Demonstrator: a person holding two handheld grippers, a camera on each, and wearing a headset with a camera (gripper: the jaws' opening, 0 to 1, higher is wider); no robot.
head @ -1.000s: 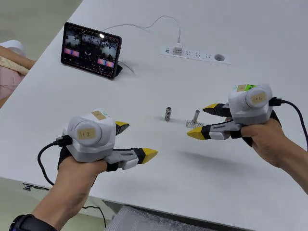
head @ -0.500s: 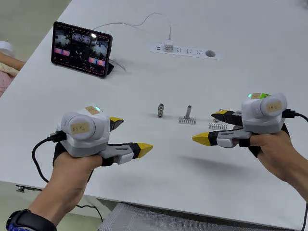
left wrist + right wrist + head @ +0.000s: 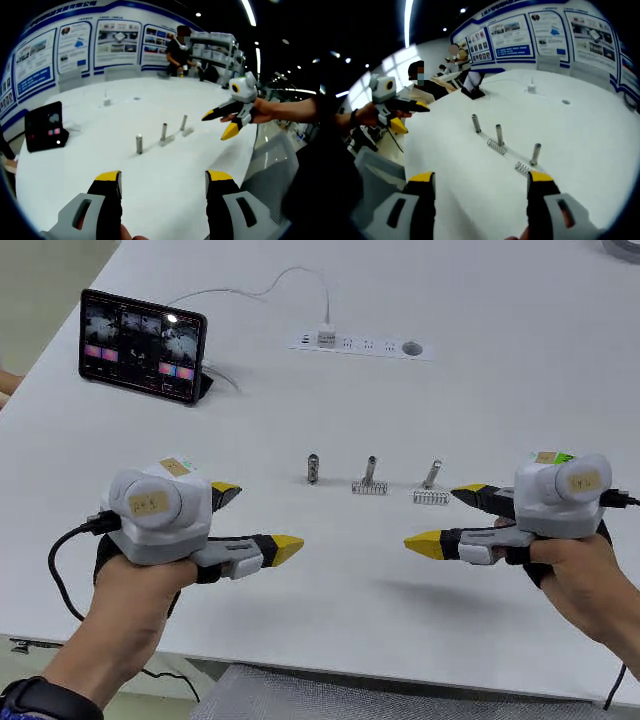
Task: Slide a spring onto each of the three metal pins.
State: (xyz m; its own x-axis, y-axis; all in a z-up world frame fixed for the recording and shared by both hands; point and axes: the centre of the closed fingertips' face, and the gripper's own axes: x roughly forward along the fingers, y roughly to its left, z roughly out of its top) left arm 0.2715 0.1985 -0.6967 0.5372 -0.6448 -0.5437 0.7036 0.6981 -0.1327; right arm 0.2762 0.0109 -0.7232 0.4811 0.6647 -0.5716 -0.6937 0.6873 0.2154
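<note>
Left gripper [image 3: 257, 516] and right gripper [image 3: 442, 515] hover wide open and empty over the near side of the white table [image 3: 330, 610]. Farther off stand three pins [image 3: 370, 470]: the left pin [image 3: 313, 468] wears a spring, and loose springs [image 3: 431, 498] lie beside the other two.

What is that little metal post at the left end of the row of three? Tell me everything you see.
The left pin is a short grey metal rod standing upright on the white table, at the end of a row of three. A spring is coiled around it, giving it a ribbed look. Nothing else touches it.
</note>
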